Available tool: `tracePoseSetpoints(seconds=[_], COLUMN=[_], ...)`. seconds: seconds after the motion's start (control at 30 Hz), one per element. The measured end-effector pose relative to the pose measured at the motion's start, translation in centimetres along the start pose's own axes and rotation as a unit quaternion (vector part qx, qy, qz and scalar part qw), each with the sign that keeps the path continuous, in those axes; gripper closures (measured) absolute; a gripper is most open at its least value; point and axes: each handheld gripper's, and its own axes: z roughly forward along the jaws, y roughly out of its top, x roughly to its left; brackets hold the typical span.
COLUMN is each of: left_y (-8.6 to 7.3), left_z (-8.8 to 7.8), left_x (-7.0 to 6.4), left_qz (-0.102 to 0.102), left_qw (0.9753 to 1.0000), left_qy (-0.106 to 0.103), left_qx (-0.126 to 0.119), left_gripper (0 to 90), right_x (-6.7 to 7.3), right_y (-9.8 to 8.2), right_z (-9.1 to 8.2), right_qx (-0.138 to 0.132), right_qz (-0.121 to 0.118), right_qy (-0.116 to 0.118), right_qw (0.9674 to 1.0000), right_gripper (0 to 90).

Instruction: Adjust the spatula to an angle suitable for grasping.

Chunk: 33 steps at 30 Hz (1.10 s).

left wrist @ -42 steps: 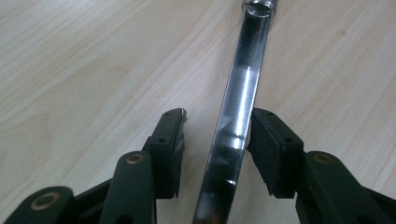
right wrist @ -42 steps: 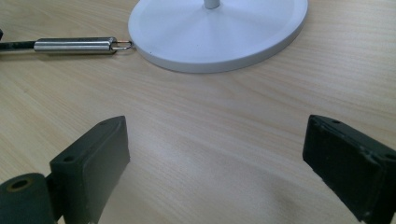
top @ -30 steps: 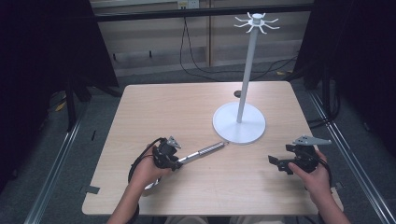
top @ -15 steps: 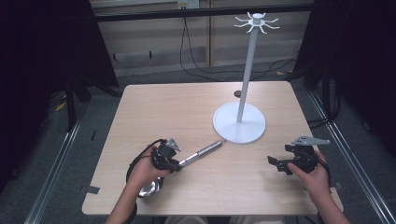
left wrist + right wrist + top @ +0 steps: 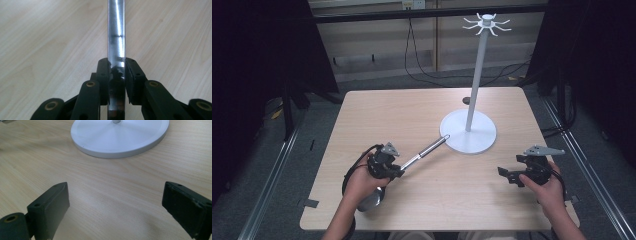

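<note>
We hold the ladle [image 5: 412, 161] handle clamped in the left gripper [image 5: 393, 170]; the right gripper [image 5: 507, 175] idles with jaws apart. The long handle points to 2 o'clock and may strike the hook stand [image 5: 468, 135] base when swung

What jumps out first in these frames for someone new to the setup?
The tall white stand with hooks at its top, rising from a round base on the far right part of the table. Next, the left gripper near the front left, its jaws clamped on the shiny metal handle of a ladle that points toward the stand's base. The right gripper sits at the front right, open and empty.
</note>
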Motion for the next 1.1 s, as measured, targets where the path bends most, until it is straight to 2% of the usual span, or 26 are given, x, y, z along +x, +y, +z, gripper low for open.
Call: tracePoseSetpoints(seconds=[0.17,0.2,0.37,0.8,0.97,1.03,1.1], left_y=[0.3,0.3,0.5,1.9,2.7,3.1,3.4], left_z=[-0.8,-0.9,-1.3,-1.6,-1.4,-1.4,-1.3], left_x=[-0.1,0.0,0.0,-1.0,-1.6,-2.0,-2.3], left_qz=[-0.009,-0.008,-0.014,-0.020,-0.017,-0.013,-0.013], left_qw=[0.9995,0.9996,0.9986,0.9950,0.9932,0.9935,0.9920], left_qy=[0.005,0.001,0.009,0.013,0.016,0.016,0.016], left_qx=[-0.029,-0.029,-0.050,-0.097,-0.114,-0.112,-0.125], left_gripper=[75.3,75.3,75.3,75.3,75.3,75.2,75.2], right_x=[0.0,0.1,0.4,3.7,4.8,5.3,5.9], right_y=[0.1,0.1,0.4,2.5,3.2,3.4,3.7], right_z=[0.0,0.0,0.1,1.0,1.2,1.4,1.6], right_qx=[-0.004,-0.004,-0.006,-0.010,-0.019,-0.023,-0.024], right_qz=[0.004,0.005,0.005,-0.036,-0.032,-0.032,-0.030], right_qy=[0.003,0.003,0.009,0.036,0.045,0.053,0.057], right_qw=[1.0000,1.0000,0.9999,0.9986,0.9983,0.9978,0.9977], right_gripper=[6.8,6.8,6.8,7.1,8.5,9.0,9.2])
